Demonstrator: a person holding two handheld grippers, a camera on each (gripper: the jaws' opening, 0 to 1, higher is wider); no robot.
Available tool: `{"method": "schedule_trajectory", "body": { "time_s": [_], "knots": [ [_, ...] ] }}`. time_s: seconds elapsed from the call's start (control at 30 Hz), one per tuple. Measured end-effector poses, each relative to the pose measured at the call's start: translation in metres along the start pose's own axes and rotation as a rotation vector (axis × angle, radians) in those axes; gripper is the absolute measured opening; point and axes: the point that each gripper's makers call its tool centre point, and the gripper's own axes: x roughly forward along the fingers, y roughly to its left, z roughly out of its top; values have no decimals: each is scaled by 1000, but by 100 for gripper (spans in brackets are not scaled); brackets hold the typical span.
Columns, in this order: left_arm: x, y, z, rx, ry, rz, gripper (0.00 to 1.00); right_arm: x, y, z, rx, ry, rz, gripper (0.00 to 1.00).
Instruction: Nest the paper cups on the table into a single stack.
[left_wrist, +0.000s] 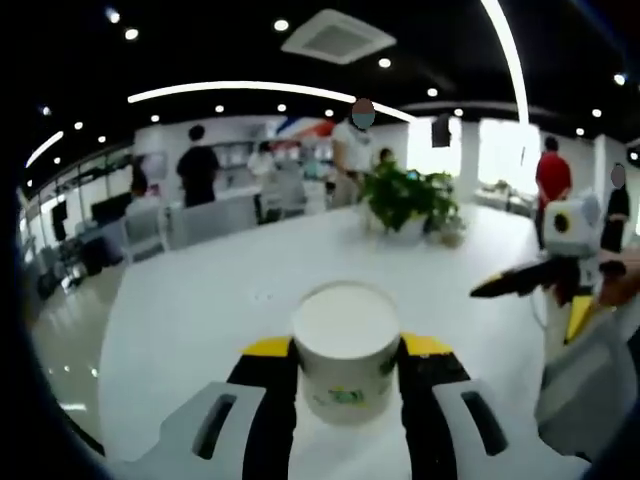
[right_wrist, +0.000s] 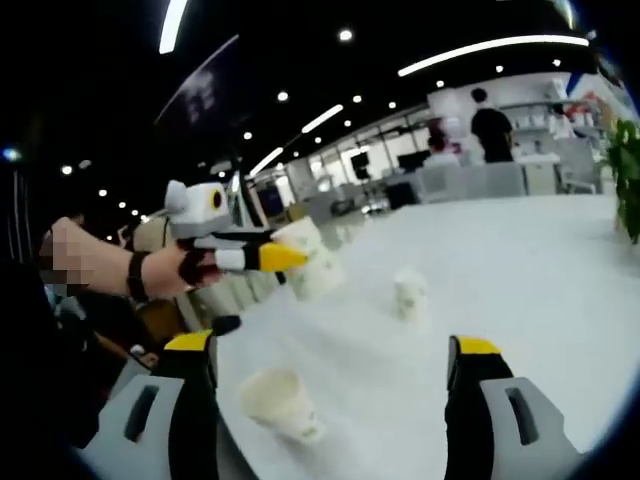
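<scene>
Two grippers in play. Left gripper (left_wrist: 345, 375) is clamped on a paper cup (left_wrist: 347, 352), held upright above the white table (left_wrist: 200, 310). Right gripper (right_wrist: 330, 370) has jaws spread wide with nothing between them; a second cup (right_wrist: 280, 402) sits on the table just ahead, a third cup (right_wrist: 410, 295) farther out. Potted plant (left_wrist: 408, 198) beyond.

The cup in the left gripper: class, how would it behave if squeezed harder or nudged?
The cup looks like thin paper, so it would probably dent under a firmer squeeze from the left gripper. It appears empty and light, likely easy to lift. On the smooth table it might slide or tip.
</scene>
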Motion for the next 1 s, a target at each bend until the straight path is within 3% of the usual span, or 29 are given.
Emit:
{"method": "schedule_trajectory", "body": {
  "time_s": [0.57, 1.0],
  "knots": [
    [-12, -57, 12, 22, -46, -87, 37, 12, 45, -5, 9, -10, 134, 88],
    [-27, -79, 10, -23, -68, -103, 37, 16, 74, -3, 22, -25, 238, 83]
  ]
}}
